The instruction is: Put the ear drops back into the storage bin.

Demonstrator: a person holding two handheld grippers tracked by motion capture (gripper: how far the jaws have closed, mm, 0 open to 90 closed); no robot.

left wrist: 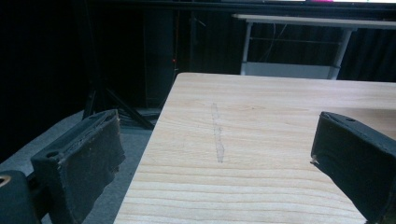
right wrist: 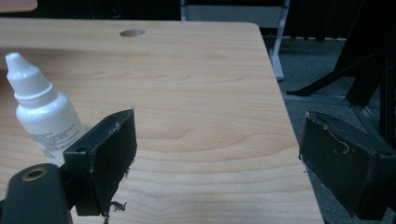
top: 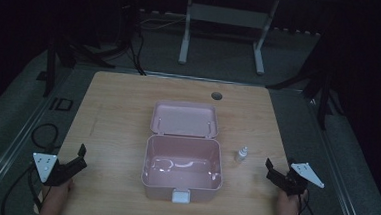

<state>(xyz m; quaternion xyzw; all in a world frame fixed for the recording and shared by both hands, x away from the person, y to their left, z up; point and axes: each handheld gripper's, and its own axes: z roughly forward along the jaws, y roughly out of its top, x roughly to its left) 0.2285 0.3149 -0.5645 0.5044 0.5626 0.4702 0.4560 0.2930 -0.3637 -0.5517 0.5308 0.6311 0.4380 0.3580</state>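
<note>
Two handheld grippers rest at the near corners of a wooden table (top: 118, 113), one in each of a person's hands. The left gripper (top: 78, 156) sits near the table's left edge with its jaws spread wide and nothing between them. The right gripper (top: 273, 171) sits near the right edge, jaws likewise wide apart and empty. Both look parked clear of the work area, probably a ready pose.

Between them, at the table's near centre, stands a pink plastic box (top: 181, 187), empty, its hinged lid (top: 184, 119) thrown back flat, likely waiting to be filled. A small white dropper bottle (right wrist: 44, 112) stands upright just right of the box, near the right gripper. It has a ribbed pointed cap and a printed label too small to read.
</note>
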